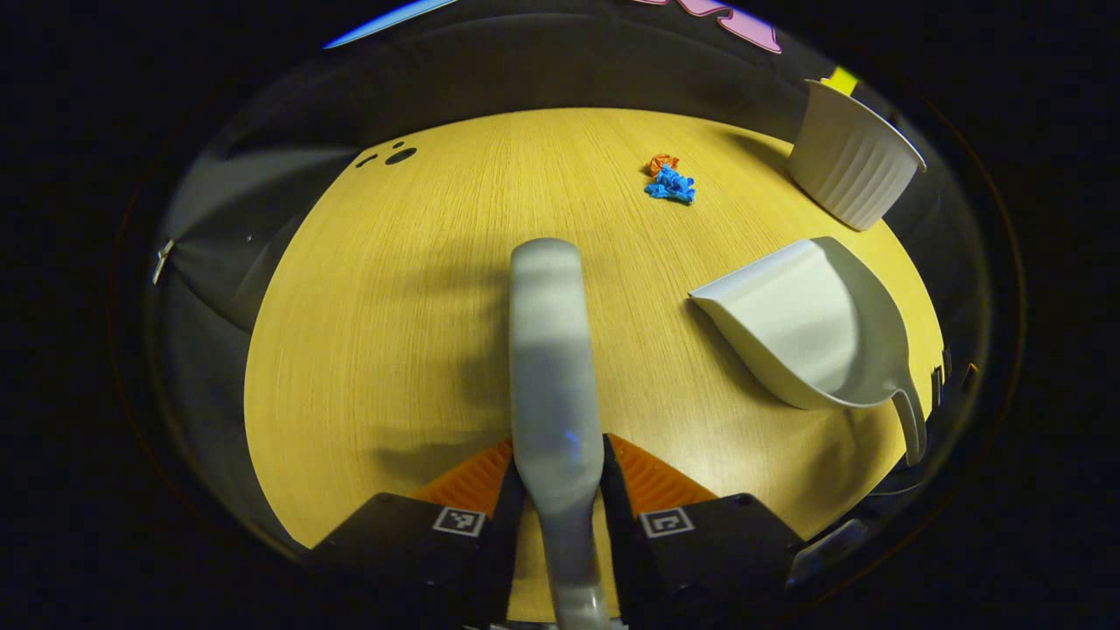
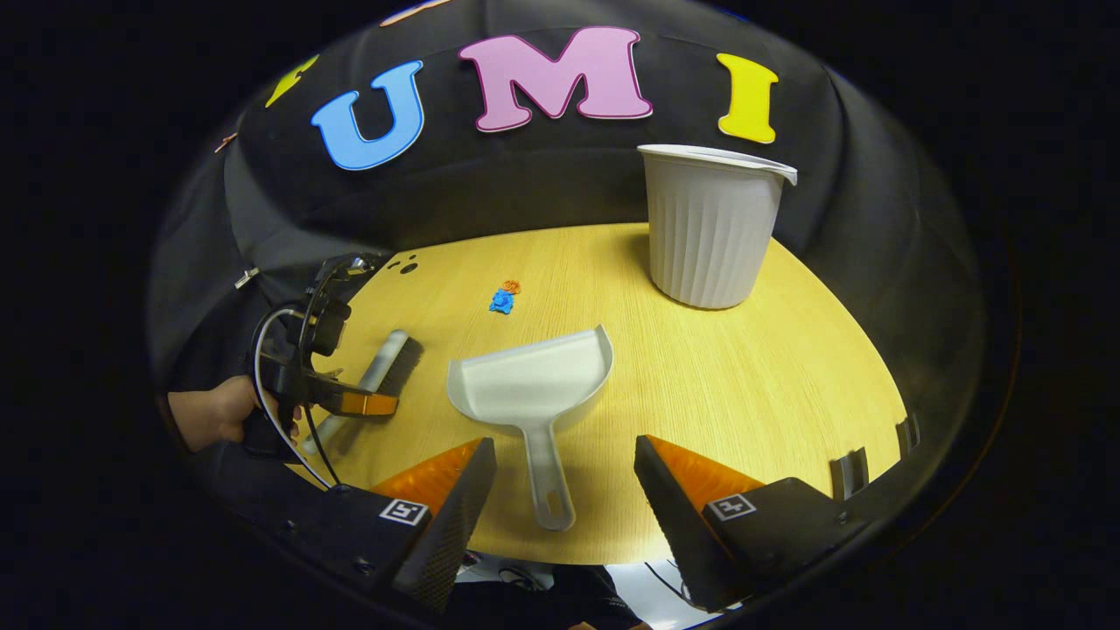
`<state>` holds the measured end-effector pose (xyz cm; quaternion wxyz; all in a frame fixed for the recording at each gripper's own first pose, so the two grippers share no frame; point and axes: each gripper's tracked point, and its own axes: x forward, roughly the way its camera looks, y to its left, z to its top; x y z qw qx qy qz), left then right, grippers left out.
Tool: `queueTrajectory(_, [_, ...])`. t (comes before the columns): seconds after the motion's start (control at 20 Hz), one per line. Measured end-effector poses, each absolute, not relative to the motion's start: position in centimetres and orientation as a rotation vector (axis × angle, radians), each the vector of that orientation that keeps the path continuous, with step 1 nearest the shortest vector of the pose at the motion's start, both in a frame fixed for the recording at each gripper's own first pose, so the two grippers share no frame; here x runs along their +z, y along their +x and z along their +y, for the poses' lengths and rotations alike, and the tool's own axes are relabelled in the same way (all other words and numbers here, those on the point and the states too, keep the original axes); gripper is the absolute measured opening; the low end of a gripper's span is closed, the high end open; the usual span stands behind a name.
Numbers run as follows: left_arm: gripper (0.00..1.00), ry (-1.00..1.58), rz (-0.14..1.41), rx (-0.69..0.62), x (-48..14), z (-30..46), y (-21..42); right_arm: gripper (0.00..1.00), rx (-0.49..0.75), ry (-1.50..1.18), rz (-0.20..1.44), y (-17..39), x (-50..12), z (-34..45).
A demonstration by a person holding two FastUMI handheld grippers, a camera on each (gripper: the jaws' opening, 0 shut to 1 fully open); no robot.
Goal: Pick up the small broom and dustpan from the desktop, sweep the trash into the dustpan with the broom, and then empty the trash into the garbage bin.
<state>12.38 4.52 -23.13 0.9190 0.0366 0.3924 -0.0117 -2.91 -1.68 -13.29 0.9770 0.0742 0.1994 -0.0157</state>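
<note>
While left gripper [image 1: 557, 490] clamps the broom [image 1: 551, 350] handle, right gripper [image 2: 564, 490] gapes wide, empty, dustpan [image 2: 534, 385] handle between its fingers.

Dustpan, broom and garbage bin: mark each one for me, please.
dustpan [image 2: 534, 385], right gripper view, on the inside of its scoop.
broom [image 1: 551, 350], left gripper view, on its grey back, ahead of the tongs.
garbage bin [image 2: 710, 232], right gripper view, on its ribbed side wall.
</note>
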Motion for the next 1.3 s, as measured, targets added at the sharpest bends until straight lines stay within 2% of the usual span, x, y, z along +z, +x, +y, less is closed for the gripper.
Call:
queueTrajectory(0.25, [0.34,0.065,0.758,-0.018,-22.9,4.5,12.1,0.99,-0.024,0.158,0.422,-2.1,-13.4,-1.4])
queueTrajectory(0.5, [0.25,0.046,0.739,-0.016,-22.6,5.1,11.4,0.99,-0.026,0.188,0.497,-0.8,-14.5,-1.0])
queueTrajectory(0.85, [0.24,0.004,0.637,-0.022,-19.0,5.7,8.9,0.99,0.012,0.181,0.601,-0.2,-17.0,1.0])
queueTrajectory(1.3, [0.25,-0.080,0.587,0.020,-16.0,6.9,2.9,0.98,-0.034,0.186,0.778,3.5,-23.1,0.4])
